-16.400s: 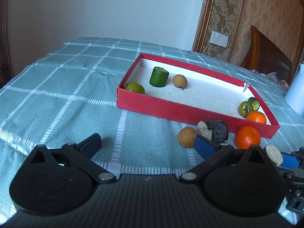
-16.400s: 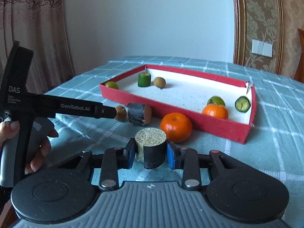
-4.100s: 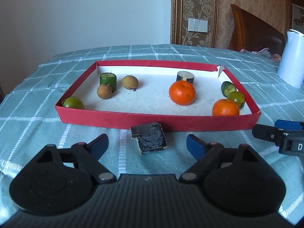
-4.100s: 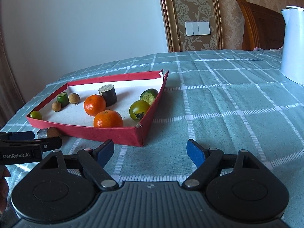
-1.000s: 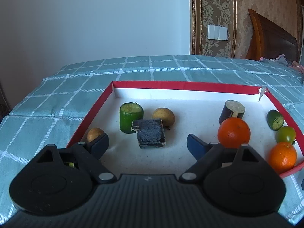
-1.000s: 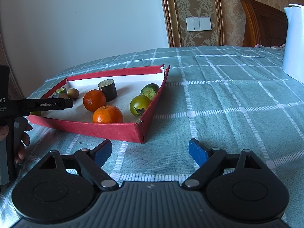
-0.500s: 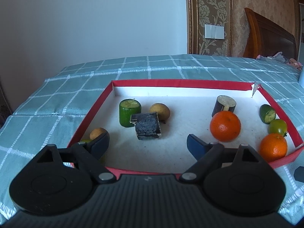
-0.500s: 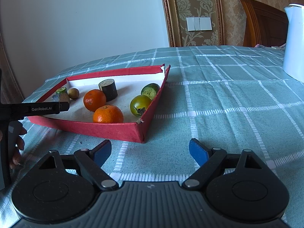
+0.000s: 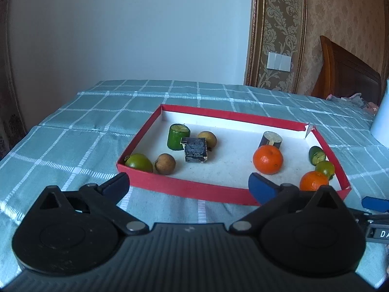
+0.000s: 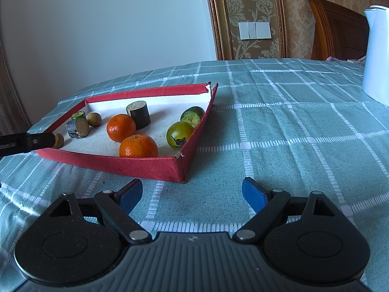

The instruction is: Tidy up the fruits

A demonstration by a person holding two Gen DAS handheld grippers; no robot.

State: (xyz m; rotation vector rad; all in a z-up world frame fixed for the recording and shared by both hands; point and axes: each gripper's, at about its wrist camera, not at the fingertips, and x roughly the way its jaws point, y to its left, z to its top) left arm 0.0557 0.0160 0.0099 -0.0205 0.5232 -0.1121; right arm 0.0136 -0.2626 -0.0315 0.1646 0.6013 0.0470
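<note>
Every fruit piece sits inside the shallow red cardboard tray (image 9: 184, 187) at frame centre, so sorting looks finished; left gripper (image 9: 188, 186) and right gripper (image 10: 192, 193) hover before it, fingers wide, empty.

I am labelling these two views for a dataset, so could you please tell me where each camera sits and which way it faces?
Left wrist: sits on the left tool, behind its open fingers, above the teal checked tablecloth, facing the long red side of the red tray and the wall; the right tool's tip shows at the right edge.
Right wrist: sits on the right tool, low over the cloth, facing the tray's near corner, white kettle at right; the left tool's arm enters at left.
Shared: tray, both oranges, dark cut pieces.
</note>
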